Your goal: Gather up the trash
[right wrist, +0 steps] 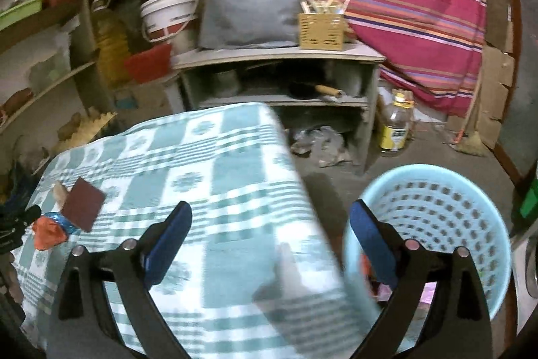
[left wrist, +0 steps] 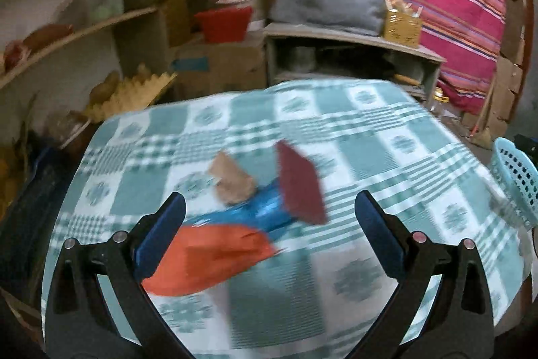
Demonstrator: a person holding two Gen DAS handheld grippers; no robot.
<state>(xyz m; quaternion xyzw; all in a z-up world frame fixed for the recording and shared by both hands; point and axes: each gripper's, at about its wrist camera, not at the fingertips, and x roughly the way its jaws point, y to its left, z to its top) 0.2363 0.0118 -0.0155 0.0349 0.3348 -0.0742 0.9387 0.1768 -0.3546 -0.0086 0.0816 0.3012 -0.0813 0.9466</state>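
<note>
While both sets of jaws stand wide and hold nothing, the left gripper hangs over a small heap of trash on the table, which wears a green-and-white checked cloth. Nearest its jaws lies an orange wrapper, its left edge just beside the left finger; a blue foil wrapper runs away from it, with a crumpled brown paper and a dark red card at the far end, all touching or overlapping. The right gripper hovers across the table's right edge, its right finger over the rim of a light blue basket that stands on the floor just beside the table; something reddish seems to lie inside, though blur hides what. My reading is that the step in hand is the approach to the next piece. The next move calls for lowering the left jaws around the orange wrapper, closing, then carrying it right to the basket.
</note>
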